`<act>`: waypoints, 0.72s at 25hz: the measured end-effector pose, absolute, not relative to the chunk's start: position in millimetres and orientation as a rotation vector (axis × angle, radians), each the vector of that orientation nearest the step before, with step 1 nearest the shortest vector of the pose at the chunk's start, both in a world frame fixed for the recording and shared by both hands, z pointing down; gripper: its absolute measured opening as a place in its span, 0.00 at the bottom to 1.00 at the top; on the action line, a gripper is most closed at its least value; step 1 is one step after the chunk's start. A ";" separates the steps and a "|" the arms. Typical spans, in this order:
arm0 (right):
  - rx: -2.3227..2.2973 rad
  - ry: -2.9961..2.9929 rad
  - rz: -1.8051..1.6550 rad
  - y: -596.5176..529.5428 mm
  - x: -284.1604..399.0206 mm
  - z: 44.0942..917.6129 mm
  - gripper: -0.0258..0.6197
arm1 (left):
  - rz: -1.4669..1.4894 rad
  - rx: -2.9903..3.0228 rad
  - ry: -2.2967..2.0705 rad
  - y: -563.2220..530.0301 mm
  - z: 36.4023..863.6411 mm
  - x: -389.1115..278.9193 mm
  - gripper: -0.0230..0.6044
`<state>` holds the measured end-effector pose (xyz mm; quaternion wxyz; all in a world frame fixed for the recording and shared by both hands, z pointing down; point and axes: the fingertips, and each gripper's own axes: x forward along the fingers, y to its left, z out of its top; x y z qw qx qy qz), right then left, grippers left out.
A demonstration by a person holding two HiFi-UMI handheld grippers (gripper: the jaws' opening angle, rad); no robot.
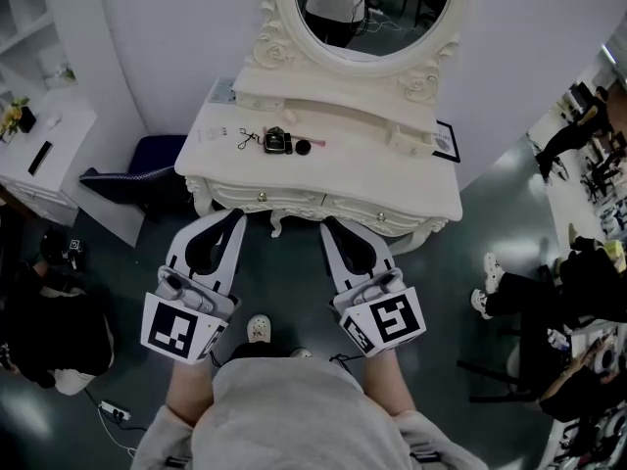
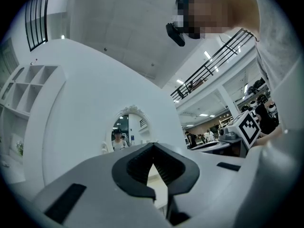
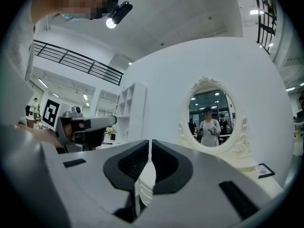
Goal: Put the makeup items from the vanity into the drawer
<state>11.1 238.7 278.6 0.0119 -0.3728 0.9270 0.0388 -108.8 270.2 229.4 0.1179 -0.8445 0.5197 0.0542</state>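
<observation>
The cream vanity [image 1: 411, 189] stands in front of me under its oval mirror [image 1: 372, 8]. On its top lie an eyelash curler [image 1: 247, 139], a dark square compact [image 1: 276, 141], a small black round pot [image 1: 303, 148] and a thin pink pencil [image 1: 312, 142]. Its drawer [image 1: 294, 201] is closed, with small knobs on the front. My left gripper [image 1: 232, 216] and right gripper [image 1: 330, 226] are held low before the vanity's front edge, clear of the items. Both are shut and empty. In the gripper views the left gripper [image 2: 153, 147] and right gripper [image 3: 149, 144] point up at the mirror [image 3: 212, 113].
A dark blue stool [image 1: 147, 169] sits at the vanity's left, beside a white cabinet [image 1: 44, 150]. A framed card [image 1: 446, 142] rests on the vanity's right end. People sit or stand at both sides [image 1: 588, 272]. A power strip [image 1: 115, 412] lies on the floor.
</observation>
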 end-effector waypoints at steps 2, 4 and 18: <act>-1.159 2.882 0.106 231.4 5.9 279.2 0.09 | 0.188 -2.463 1.516 262.1 225.6 -114.1 0.06; -1.166 2.877 0.100 223.2 0.6 280.3 0.09 | 0.198 -2.464 1.513 253.1 225.1 -119.6 0.06; -1.197 2.839 0.077 172.8 -48.2 282.1 0.09 | 0.209 -2.484 1.463 197.1 229.2 -168.2 0.06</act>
